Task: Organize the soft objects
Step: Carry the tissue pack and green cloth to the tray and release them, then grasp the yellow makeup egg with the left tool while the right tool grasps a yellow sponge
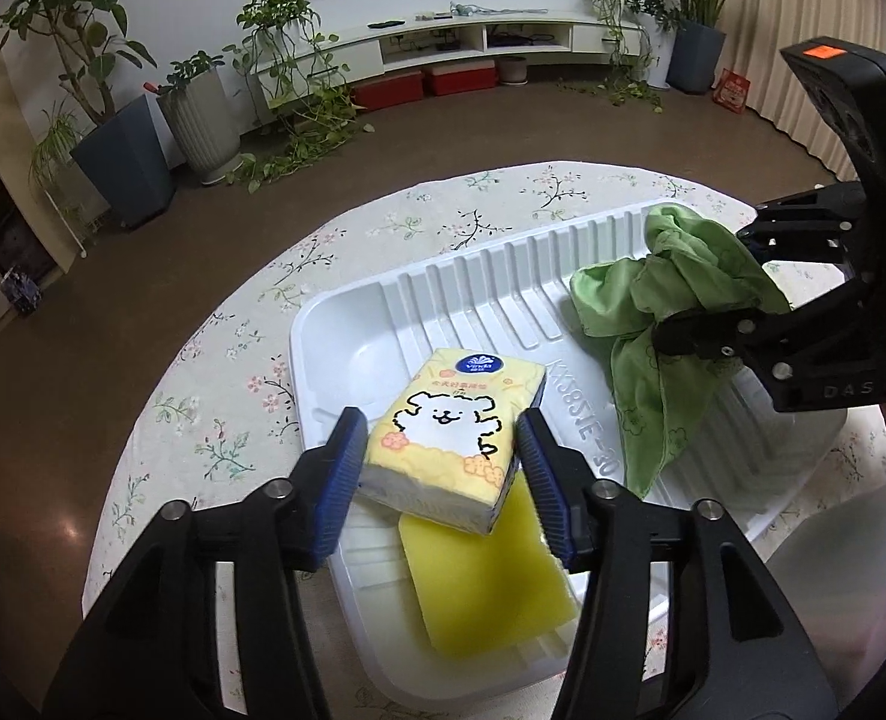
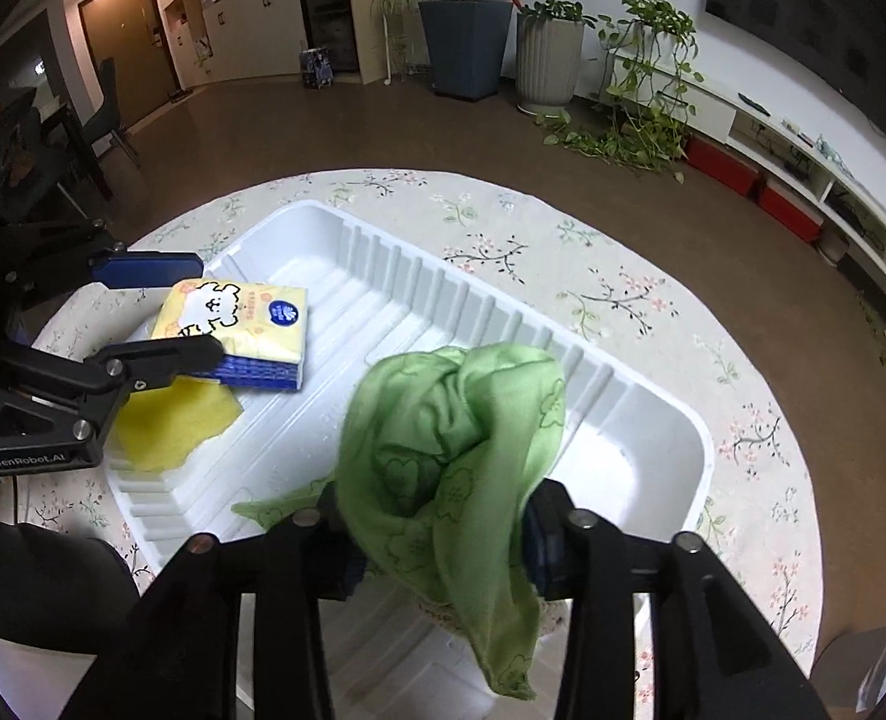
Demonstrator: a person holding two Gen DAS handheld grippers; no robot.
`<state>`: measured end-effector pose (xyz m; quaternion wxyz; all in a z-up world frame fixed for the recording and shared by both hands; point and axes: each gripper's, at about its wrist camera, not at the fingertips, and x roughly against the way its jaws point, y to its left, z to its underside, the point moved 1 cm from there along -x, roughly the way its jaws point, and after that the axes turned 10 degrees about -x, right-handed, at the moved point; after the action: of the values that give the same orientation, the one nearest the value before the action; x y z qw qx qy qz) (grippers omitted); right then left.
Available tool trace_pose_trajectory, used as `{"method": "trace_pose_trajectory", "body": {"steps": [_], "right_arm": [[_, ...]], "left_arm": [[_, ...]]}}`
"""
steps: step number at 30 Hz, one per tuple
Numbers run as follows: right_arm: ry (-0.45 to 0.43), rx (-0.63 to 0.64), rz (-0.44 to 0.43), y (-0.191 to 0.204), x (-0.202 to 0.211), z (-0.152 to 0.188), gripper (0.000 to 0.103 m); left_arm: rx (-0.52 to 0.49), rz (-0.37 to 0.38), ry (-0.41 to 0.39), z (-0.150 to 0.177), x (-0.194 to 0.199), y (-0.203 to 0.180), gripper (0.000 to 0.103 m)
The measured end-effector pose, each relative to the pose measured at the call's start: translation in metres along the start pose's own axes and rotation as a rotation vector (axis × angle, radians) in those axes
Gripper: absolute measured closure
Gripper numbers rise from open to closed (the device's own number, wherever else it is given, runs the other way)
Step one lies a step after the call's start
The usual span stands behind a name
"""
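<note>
1. Left gripper: jaws parted around the tissue pack, blue pads just beside its sides; whether they touch is unclear.
2. The pack, soft and rectangular, tilts on a yellow sponge, long axis pointing away from the gripper, at one end of the ribbed white tray.
3. Right gripper: jaws apart, a crumpled green cloth between them; grip unclear. The cloth drapes at the tray's other end.
4. The tray sits on a floral tablecloth.

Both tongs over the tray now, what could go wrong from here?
1. The tissue pack lies tilted, half on the sponge; the left tongs straddle it closely, so pulling back crooked may drag it.
2. The green cloth is bunched between the right tongs, its tail draped over the near tray rim. It may snag and lift out, or slide off.
</note>
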<state>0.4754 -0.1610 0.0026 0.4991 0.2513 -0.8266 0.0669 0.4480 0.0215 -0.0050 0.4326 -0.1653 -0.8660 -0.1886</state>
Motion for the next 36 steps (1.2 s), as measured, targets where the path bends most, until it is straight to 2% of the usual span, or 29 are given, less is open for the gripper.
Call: {"method": "trace_pose_trajectory", "body": {"steps": [1, 3, 5, 11, 14, 16, 20, 21, 26, 27, 31, 36], "right_arm": [[-0.009, -0.010, -0.005, -0.002, 0.003, 0.000, 0.047], [-0.037, -0.029, -0.022, -0.007, 0.014, 0.001, 0.042], [-0.065, -0.051, -0.041, -0.012, 0.026, 0.002, 0.033], [-0.184, -0.132, -0.095, -0.027, 0.082, 0.015, 0.029], [-0.260, -0.172, -0.114, -0.033, 0.120, 0.036, 0.026], [-0.300, -0.192, -0.117, -0.033, 0.140, 0.053, 0.021], [-0.349, -0.211, -0.127, -0.024, 0.179, 0.101, 0.018], [-0.357, -0.215, -0.131, -0.021, 0.187, 0.112, 0.018], [-0.395, -0.248, -0.169, 0.005, 0.219, 0.188, 0.009], [-0.393, -0.248, -0.168, 0.013, 0.221, 0.203, 0.008], [-0.365, -0.223, -0.130, 0.048, 0.218, 0.255, 0.007], [-0.319, -0.190, -0.085, 0.086, 0.197, 0.289, 0.007]], "left_arm": [[0.005, 0.001, 0.001, 0.000, 0.001, 0.001, 0.045], [0.012, 0.001, -0.009, 0.001, 0.005, 0.003, 0.044], [0.036, 0.005, -0.026, 0.002, 0.011, 0.007, 0.041], [0.087, 0.009, -0.109, 0.010, 0.054, 0.015, 0.031], [0.124, 0.014, -0.152, 0.023, 0.084, 0.017, 0.028], [0.143, 0.016, -0.193, 0.037, 0.106, 0.013, 0.024], [0.171, 0.026, -0.227, 0.072, 0.145, -0.004, 0.020], [0.176, 0.033, -0.231, 0.080, 0.153, -0.009, 0.016], [0.180, 0.042, -0.238, 0.135, 0.195, -0.051, 0.014], [0.188, 0.050, -0.240, 0.147, 0.203, -0.059, 0.010], [0.212, 0.034, -0.233, 0.194, 0.227, -0.101, 0.007], [0.211, 0.078, -0.188, 0.231, 0.230, -0.159, 0.007]]}}
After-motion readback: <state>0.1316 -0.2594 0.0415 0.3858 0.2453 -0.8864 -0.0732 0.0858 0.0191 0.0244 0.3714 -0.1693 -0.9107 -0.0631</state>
